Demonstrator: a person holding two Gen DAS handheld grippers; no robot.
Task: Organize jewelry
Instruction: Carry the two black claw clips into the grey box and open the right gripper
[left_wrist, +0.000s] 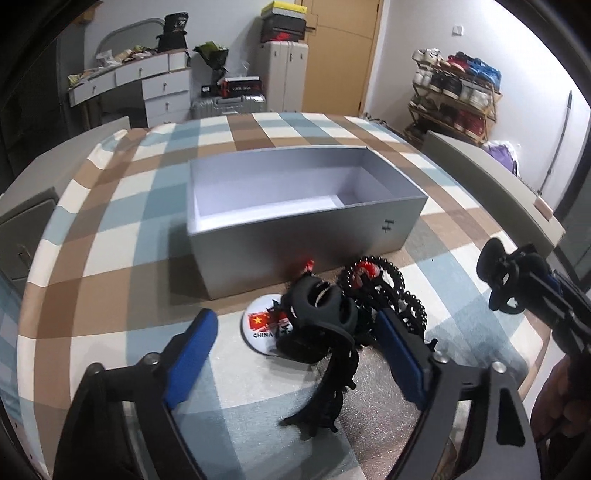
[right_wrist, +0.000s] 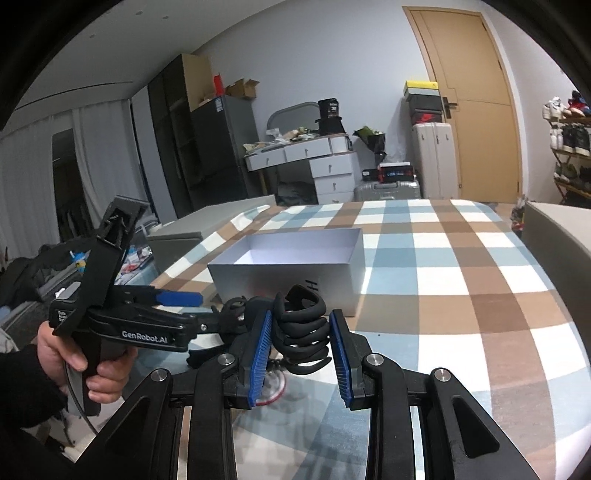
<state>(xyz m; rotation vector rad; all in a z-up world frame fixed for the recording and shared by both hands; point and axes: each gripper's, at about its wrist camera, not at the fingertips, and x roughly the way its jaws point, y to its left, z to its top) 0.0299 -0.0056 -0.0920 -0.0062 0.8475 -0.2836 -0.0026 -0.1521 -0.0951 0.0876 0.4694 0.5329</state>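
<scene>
Clip (right_wrist: 303, 332) between right tongs (right_wrist: 301, 349)

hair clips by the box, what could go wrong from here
1. The left gripper straddles a black claw clip lying tangled with a beaded bracelet; closing may drag both along.
2. The right gripper holds another claw clip only by its teeth, so it might twist or slip before reaching the silver box.

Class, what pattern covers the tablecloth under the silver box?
The tablecloth has blue, brown and white checks, clearest in the right wrist view.
</scene>
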